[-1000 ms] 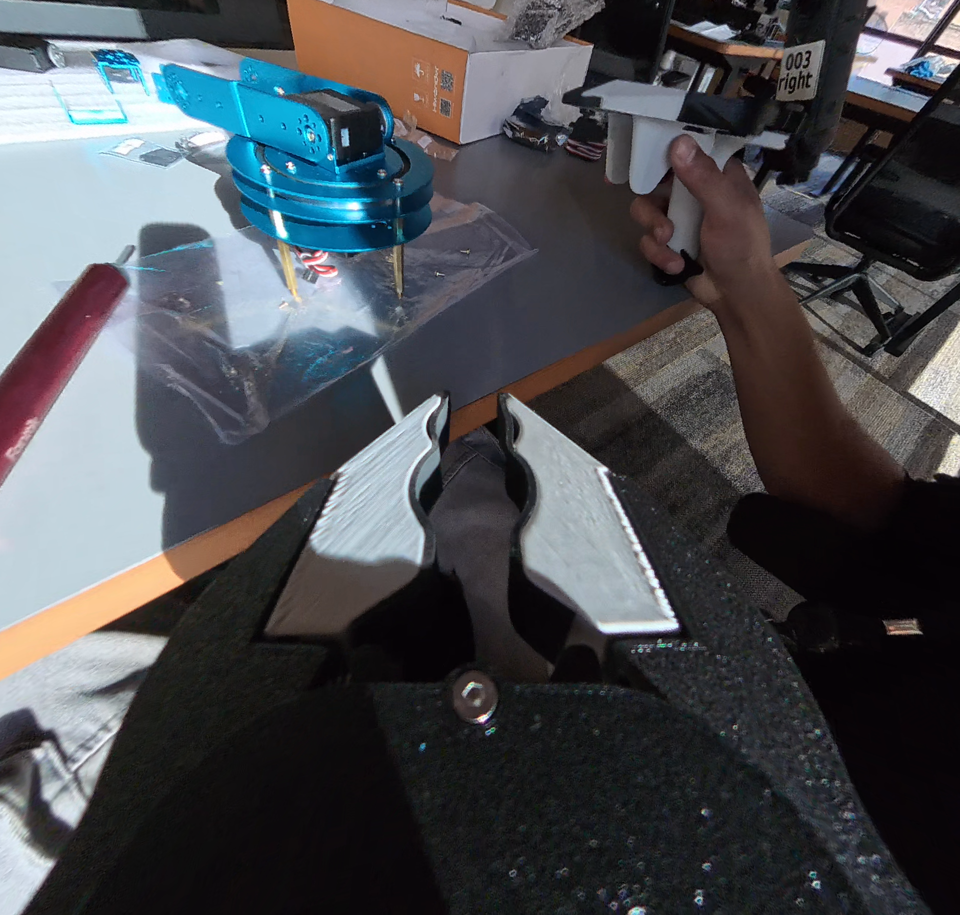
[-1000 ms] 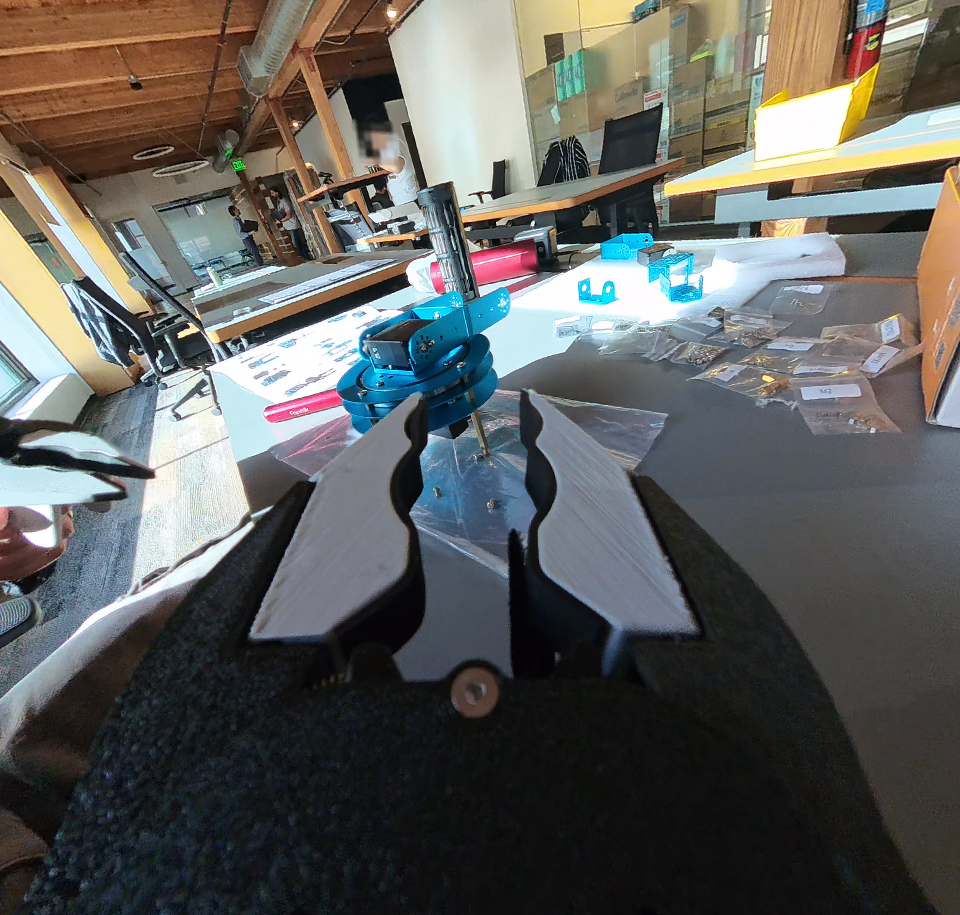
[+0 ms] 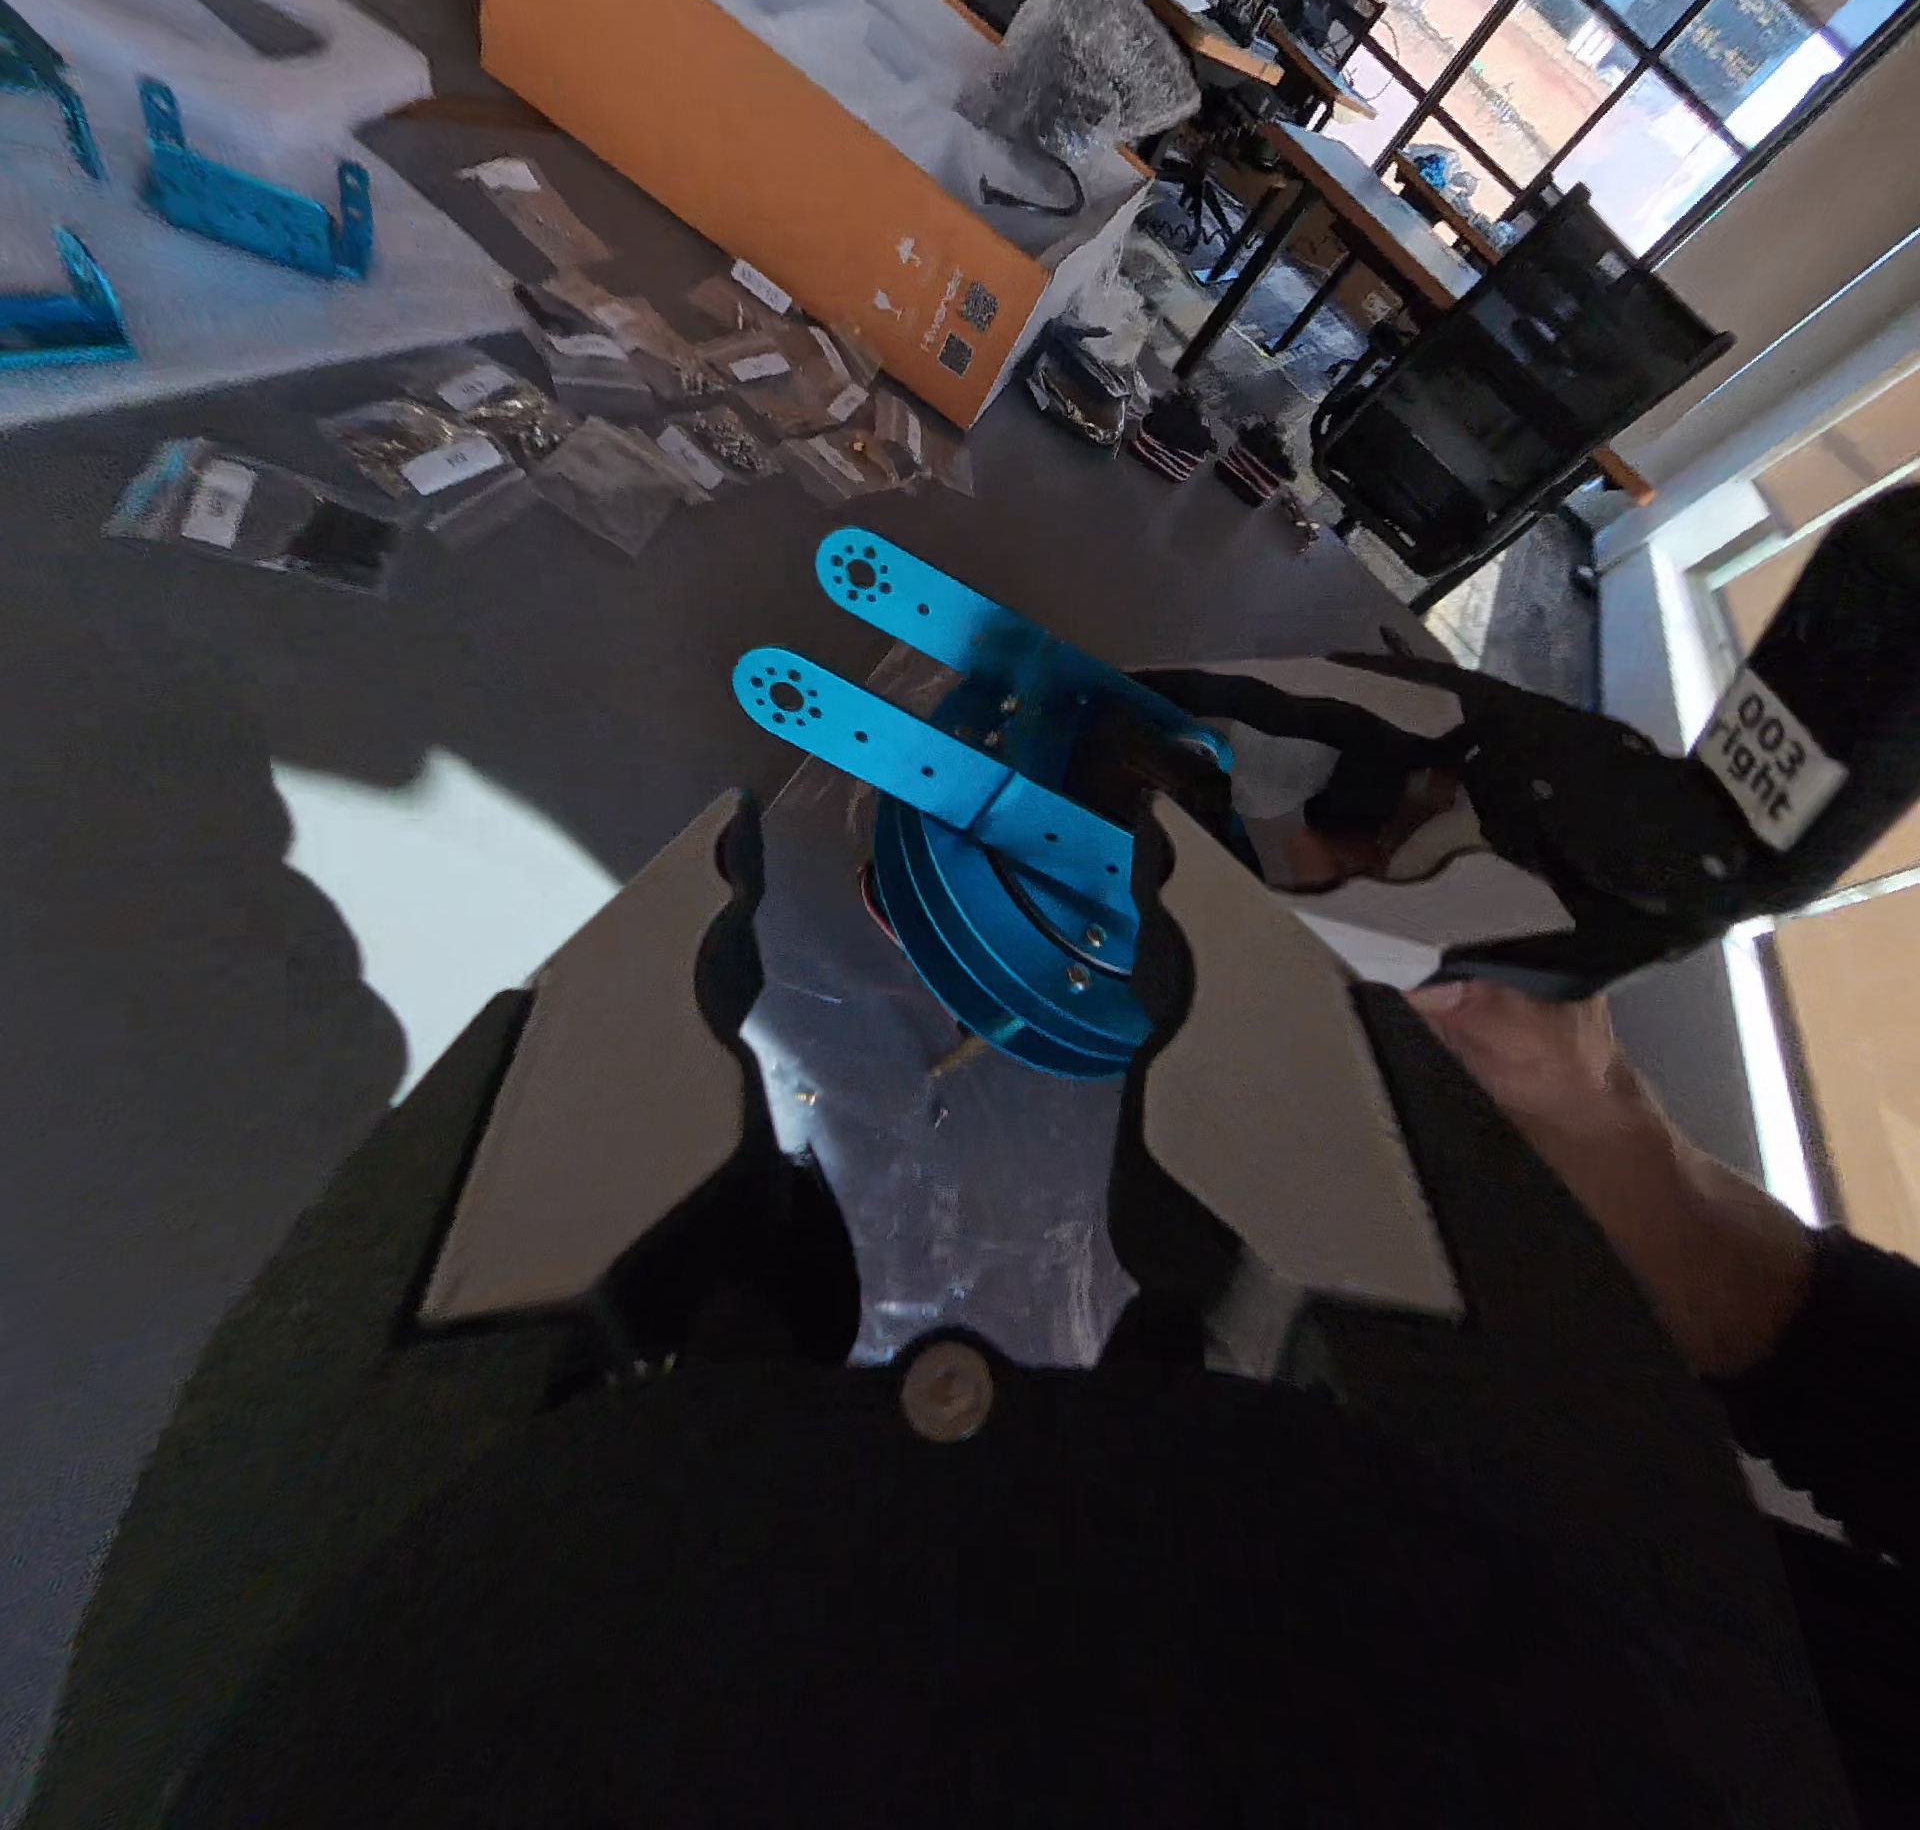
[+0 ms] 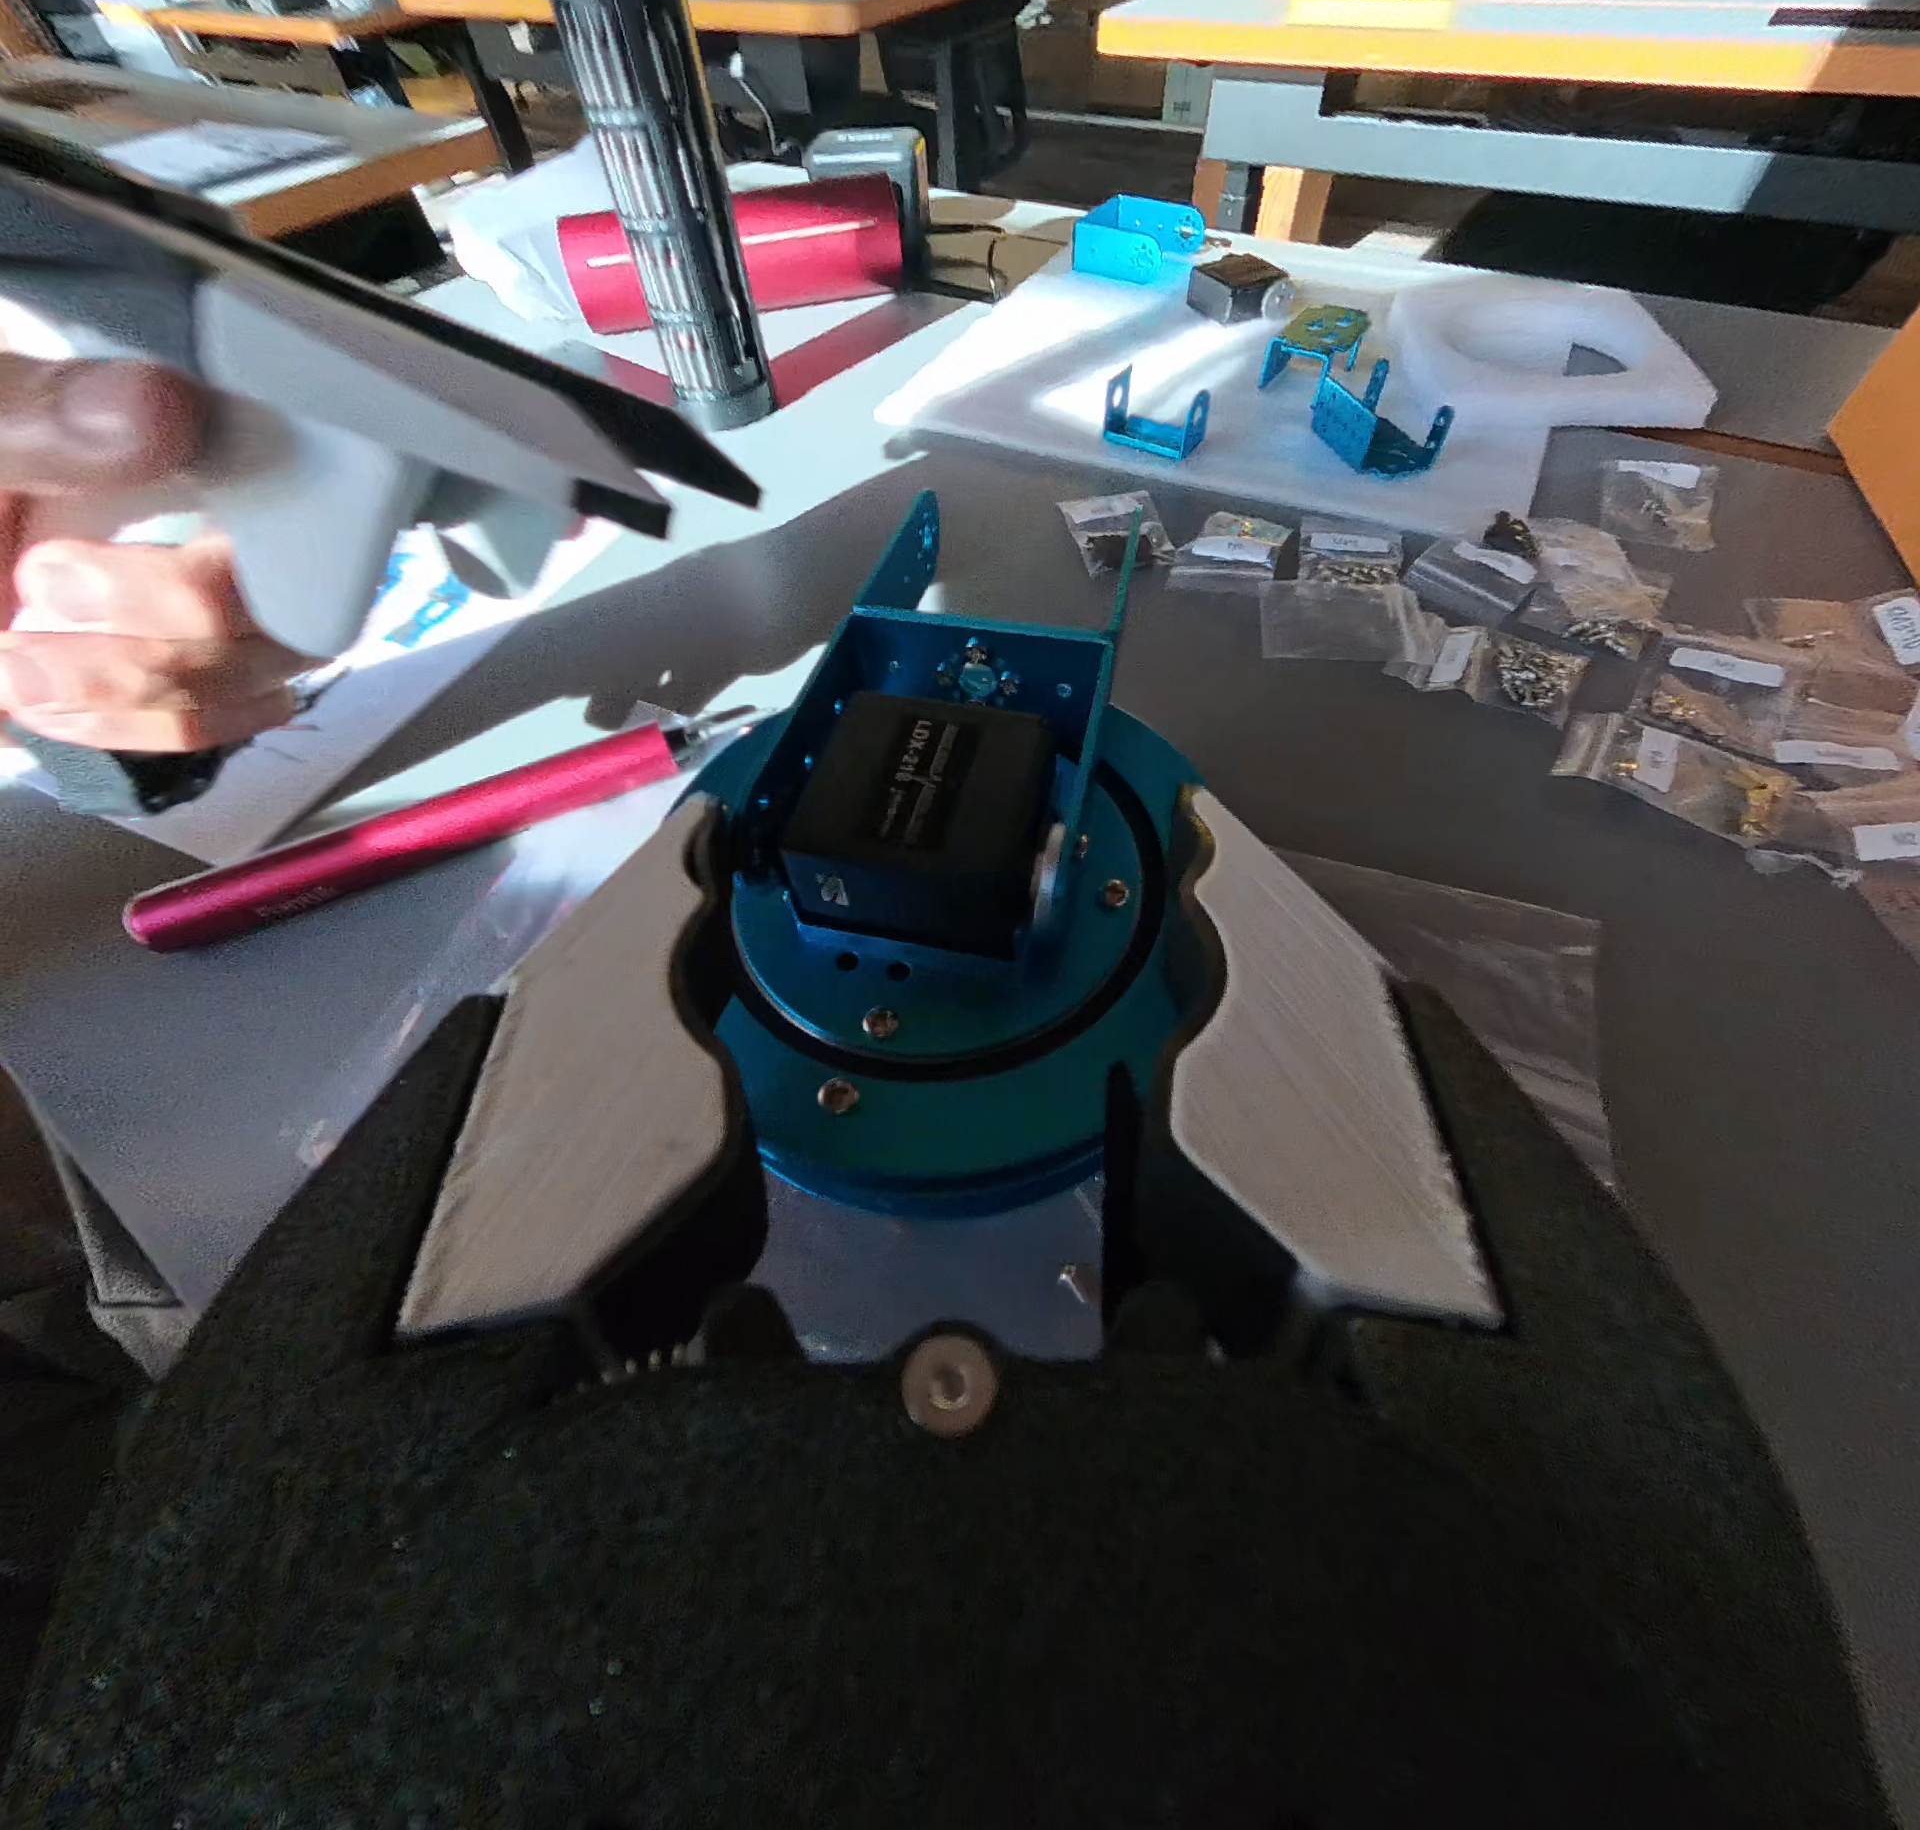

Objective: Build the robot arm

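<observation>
A blue round base (image 4: 935,1084) carries a black servo (image 4: 914,824) and a blue U-bracket (image 4: 977,658). It stands on a clear plastic sheet (image 4: 1455,949) on the grey table. My right gripper (image 4: 951,814) is open, with a finger on each side of the base; I cannot tell if they touch. My left gripper (image 3: 945,845) is open and empty, just short of the base (image 3: 997,949), below the bracket's two arms (image 3: 914,741). The right gripper (image 3: 1216,772) comes in from the right there. The left gripper (image 4: 717,507) shows at upper left in the right wrist view.
A red screwdriver (image 4: 416,835) lies left of the base. Several small bags of screws (image 4: 1558,637) lie to its right. Loose blue brackets (image 4: 1299,398) sit on white foam behind. An orange box (image 3: 779,149), a red cylinder (image 4: 748,242) and a dark tower (image 4: 665,170) stand farther back. Both grippers' tips are roughly 15 centimetres from the red screwdriver (image 4: 416,835).
Both grippers have moved in onto the blue assembly and opened wider. The left one came in from off the table's edge. The right one now straddles the base.
</observation>
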